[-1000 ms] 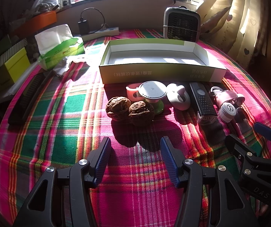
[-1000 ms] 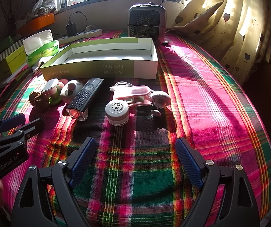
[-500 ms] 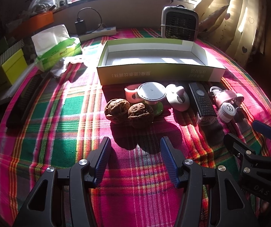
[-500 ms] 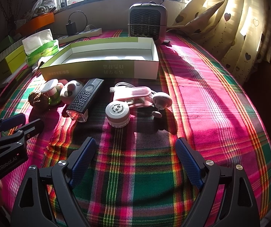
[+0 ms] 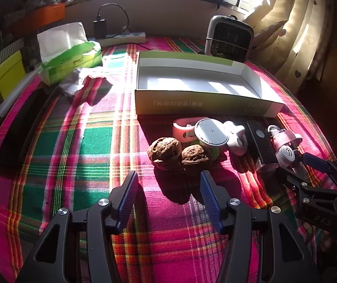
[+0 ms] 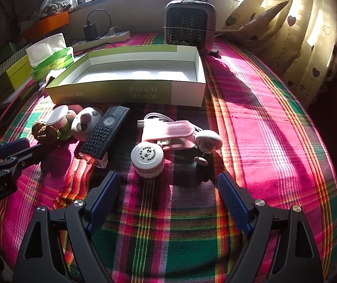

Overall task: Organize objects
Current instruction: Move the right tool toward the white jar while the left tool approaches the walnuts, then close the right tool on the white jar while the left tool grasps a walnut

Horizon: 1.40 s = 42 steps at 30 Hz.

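Left wrist view, item one: your left gripper (image 5: 168, 184) hangs over the plaid surface (image 5: 93, 146), jaws parted with nothing between them, the two walnuts (image 5: 178, 153) lying just beyond the tips.

Item two, container: a shallow green-and-white cardboard box (image 5: 201, 103), lid off, lying flat behind the row of objects. Its white floor shows only patches of sunlight; nothing is in it.

Item three, container: a green tissue pack (image 5: 71, 59) at far left, white tissue standing out of its top.

Item four, the loose row in front of the box, all on the cloth and none boxed: walnuts, a pink ring-shaped holder (image 5: 183, 129), a white-capped cup (image 6: 59, 121) on a green base, a white rounded gadget (image 6: 86, 126), a black remote-like device (image 6: 103, 134), a pink clip with white cable (image 6: 168, 132), a round white jar (image 6: 147, 156), and a small pink mushroom-shaped piece (image 6: 208, 141).

Item five: your right gripper (image 6: 168, 188) stands wide with its jaws closing slightly, empty, the white jar just ahead of the gap.

Item six: a small fan heater (image 6: 189, 26) behind the box, near the window.
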Available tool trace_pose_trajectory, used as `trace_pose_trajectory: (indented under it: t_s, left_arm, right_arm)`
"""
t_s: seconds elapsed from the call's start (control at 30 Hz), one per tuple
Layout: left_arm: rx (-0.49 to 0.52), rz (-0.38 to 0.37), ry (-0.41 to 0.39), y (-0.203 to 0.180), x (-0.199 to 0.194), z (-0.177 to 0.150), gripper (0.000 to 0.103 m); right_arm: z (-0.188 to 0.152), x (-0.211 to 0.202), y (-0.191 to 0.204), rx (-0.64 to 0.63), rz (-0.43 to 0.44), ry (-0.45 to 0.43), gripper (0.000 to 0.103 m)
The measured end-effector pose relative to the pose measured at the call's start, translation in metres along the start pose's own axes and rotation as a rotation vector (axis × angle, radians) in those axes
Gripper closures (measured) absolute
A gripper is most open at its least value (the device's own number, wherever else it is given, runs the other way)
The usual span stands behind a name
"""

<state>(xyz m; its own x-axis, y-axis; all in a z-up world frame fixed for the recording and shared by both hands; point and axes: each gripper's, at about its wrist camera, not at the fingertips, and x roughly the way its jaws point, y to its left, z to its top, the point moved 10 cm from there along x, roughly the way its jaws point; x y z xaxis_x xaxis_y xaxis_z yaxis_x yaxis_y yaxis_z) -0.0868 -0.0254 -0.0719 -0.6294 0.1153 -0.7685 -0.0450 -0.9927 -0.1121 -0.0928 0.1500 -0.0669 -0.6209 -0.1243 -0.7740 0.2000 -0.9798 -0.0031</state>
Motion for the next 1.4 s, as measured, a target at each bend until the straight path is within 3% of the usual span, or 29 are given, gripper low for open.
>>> trace_pose_trajectory:
  t_s: [0.23,0.37,0.97,1.17,1.4]
  left_arm:
    - [-0.005,-0.028,0.004,0.005,0.004,0.006,0.051]
    - [0.001,-0.047,0.007,0.008,0.004,0.008,0.051]
    - [0.046,-0.039,0.013,0.018,0.016,0.023,0.051]
    - [0.067,-0.050,0.008,0.014,0.018,0.025,0.051]
    - [0.082,-0.058,0.002,0.010,0.020,0.027,0.065]
  right_arm:
    - [0.005,0.003,0.003,-0.007,0.006,0.016,0.030]
    - [0.008,0.003,0.006,-0.013,0.010,0.014,0.042]
    - [0.011,0.003,0.007,-0.003,0.009,0.004,0.073]
    - [0.011,0.003,0.007,-0.002,0.008,0.005,0.074]
    - [0.012,0.003,0.007,-0.001,0.009,0.004,0.074]
